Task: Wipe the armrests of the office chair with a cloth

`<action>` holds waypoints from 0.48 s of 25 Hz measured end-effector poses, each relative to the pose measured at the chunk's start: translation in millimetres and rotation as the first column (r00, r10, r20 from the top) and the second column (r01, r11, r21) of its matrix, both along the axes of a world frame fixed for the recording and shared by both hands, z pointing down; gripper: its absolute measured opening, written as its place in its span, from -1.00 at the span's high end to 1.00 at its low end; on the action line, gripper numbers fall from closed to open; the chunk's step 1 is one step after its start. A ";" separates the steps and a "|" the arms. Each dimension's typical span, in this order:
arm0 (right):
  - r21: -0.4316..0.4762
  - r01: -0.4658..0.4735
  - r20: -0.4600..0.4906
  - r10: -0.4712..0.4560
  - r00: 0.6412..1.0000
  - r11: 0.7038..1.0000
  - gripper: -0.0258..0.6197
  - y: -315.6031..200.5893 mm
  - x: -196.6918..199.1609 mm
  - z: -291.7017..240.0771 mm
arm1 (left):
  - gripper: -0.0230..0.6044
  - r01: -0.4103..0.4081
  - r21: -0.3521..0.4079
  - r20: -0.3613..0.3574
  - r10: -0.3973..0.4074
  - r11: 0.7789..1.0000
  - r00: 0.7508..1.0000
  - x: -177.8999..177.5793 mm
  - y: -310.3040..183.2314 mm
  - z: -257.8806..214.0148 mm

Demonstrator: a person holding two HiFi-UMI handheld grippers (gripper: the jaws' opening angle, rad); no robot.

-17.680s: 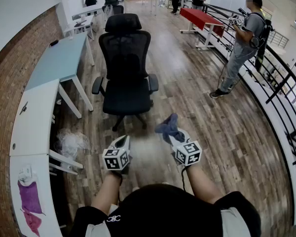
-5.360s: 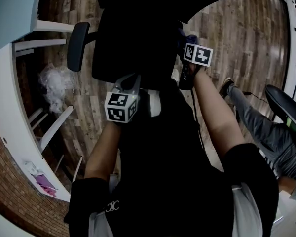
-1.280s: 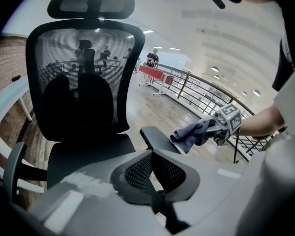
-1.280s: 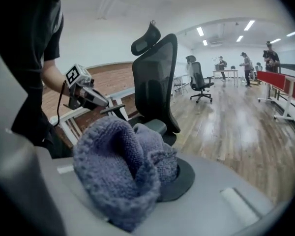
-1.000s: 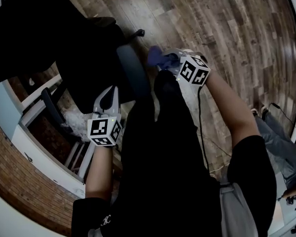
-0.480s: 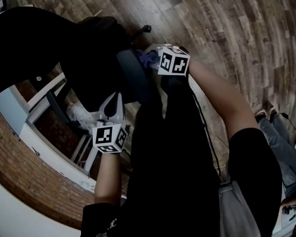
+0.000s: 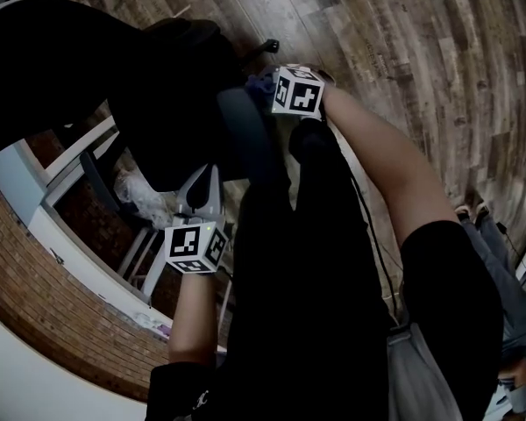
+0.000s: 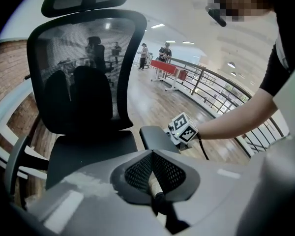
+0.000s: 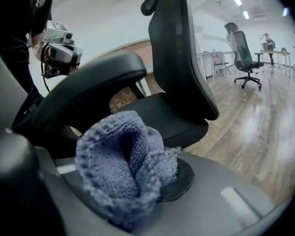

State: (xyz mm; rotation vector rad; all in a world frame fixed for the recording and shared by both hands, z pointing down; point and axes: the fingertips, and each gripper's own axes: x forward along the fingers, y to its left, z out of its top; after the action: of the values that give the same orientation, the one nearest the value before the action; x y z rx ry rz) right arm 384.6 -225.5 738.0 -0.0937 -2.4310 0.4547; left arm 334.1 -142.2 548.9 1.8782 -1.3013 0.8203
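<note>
Two sets of jaws: the right gripper [image 9: 137,183] clamps a bunched blue-grey cloth [image 9: 120,163] just beside the office chair's [image 8: 88,87] near armrest [image 9: 91,85]. The left gripper [image 8: 153,176] has its jaws pressed together, empty, facing the seat.

Wood-plank floor [image 7: 403,51] under a black office chair [image 7: 158,86] on its castor base, white desk [image 7: 88,270] legs just beside; well apart, a second chair [image 9: 243,58] and a red desk [image 8: 167,68].
</note>
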 end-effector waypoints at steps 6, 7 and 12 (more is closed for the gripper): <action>0.008 0.054 -0.107 -0.052 0.993 0.999 0.78 -14.7 -8.9 43.6 | 0.91 0.084 -0.027 -0.027 -0.085 0.996 0.996 -18.7 -0.5 20.1; 0.002 0.045 -0.122 -0.045 0.992 0.999 0.78 -17.1 -9.0 52.7 | 0.91 0.088 -0.022 -0.026 -0.089 0.996 0.996 -19.6 -1.0 22.1; -0.030 -0.024 -0.173 0.019 0.985 0.999 0.78 -27.2 -5.9 96.1 | 0.91 0.122 -0.031 -0.012 -0.122 0.992 0.992 -32.6 5.3 38.0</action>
State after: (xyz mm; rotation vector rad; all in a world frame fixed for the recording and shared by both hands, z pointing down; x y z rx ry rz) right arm 378.7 -252.7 834.2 -0.0397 -2.2565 0.4906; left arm 301.5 -136.9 586.9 1.7586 -1.3725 0.7576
